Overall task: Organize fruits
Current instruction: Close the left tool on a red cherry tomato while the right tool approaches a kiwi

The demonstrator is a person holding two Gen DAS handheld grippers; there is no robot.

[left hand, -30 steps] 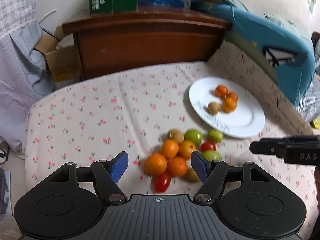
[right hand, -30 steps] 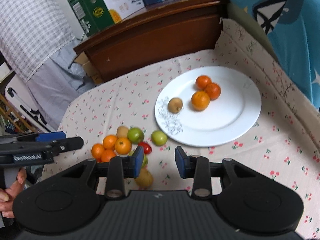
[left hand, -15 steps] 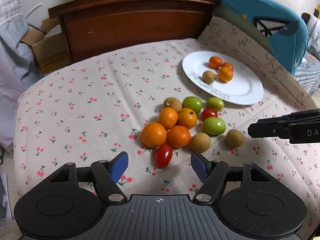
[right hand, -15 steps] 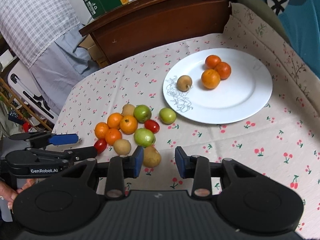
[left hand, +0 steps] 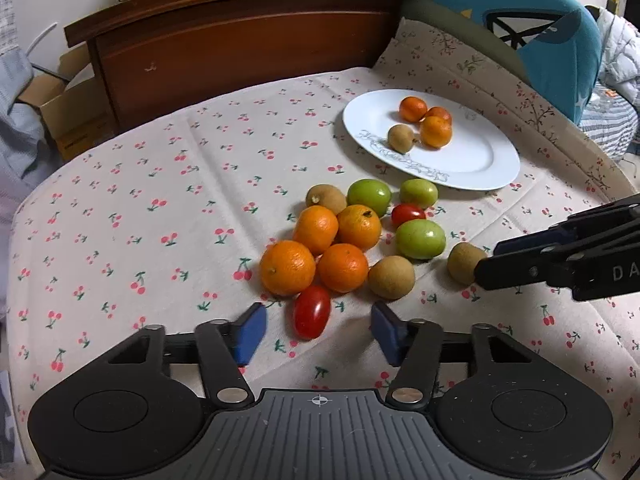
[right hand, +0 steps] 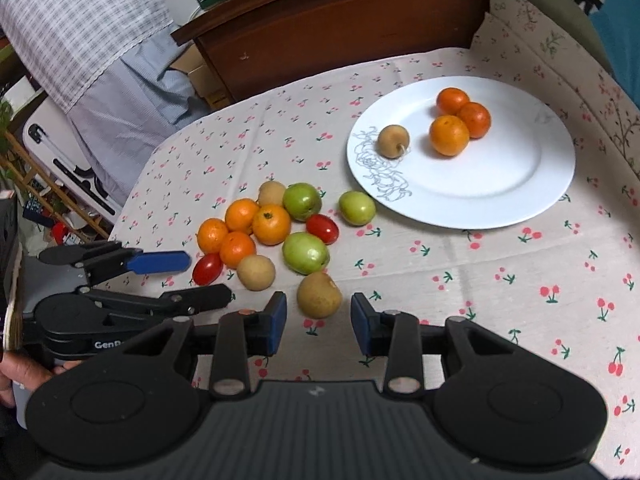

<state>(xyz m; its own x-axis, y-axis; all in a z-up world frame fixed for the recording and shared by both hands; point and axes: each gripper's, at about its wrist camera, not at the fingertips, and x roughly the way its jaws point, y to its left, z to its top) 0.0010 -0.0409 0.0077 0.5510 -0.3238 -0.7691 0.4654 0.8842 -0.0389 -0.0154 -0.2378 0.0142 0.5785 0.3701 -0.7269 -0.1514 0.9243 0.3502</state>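
two grippers hang low over the loose fruit near the cloth's front edge. the left gripper is closing, its blue pads either side of a red cherry tomato without touching it. the right gripper stands apart, a brown fruit just ahead of its gap, probably its pick. oranges and green fruits lie clustered beyond. the white plate, toward the far right corner, already holds four fruits, seemingly the sorting spot.
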